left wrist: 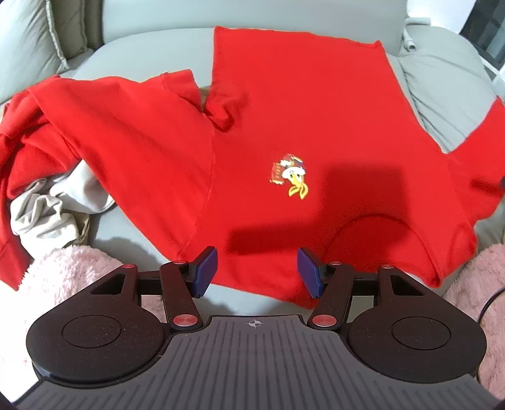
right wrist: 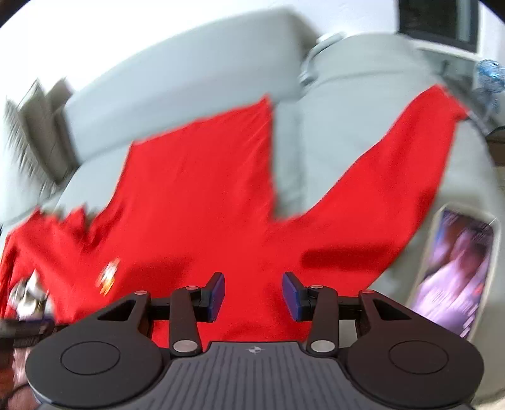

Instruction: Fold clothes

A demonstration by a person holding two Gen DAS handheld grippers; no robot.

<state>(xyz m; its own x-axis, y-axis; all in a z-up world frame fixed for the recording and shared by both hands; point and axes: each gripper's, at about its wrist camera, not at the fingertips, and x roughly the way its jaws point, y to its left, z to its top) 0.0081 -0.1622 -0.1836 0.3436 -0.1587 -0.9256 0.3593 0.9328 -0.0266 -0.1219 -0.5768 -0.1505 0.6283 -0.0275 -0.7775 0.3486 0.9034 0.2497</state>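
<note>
A red sweatshirt (left wrist: 300, 120) with a small cartoon print (left wrist: 289, 178) lies spread on a grey sofa, neckline nearest me. Its left sleeve (left wrist: 94, 120) lies crumpled to the left; the other sleeve (right wrist: 404, 176) stretches out to the right. The same sweatshirt (right wrist: 195, 195) fills the blurred right wrist view. My left gripper (left wrist: 257, 271) is open and empty, just above the shoulder edge beside the collar (left wrist: 372, 220). My right gripper (right wrist: 254, 295) is open and empty, above the garment's near edge.
Beige clothes (left wrist: 53, 208) lie bunched under the left sleeve. Pink fluffy fabric (left wrist: 63, 277) lies at the near left and right. The sofa backrest (left wrist: 221, 15) and a cushion (left wrist: 28, 41) are behind. A phone with a lit screen (right wrist: 457, 271) lies at the right.
</note>
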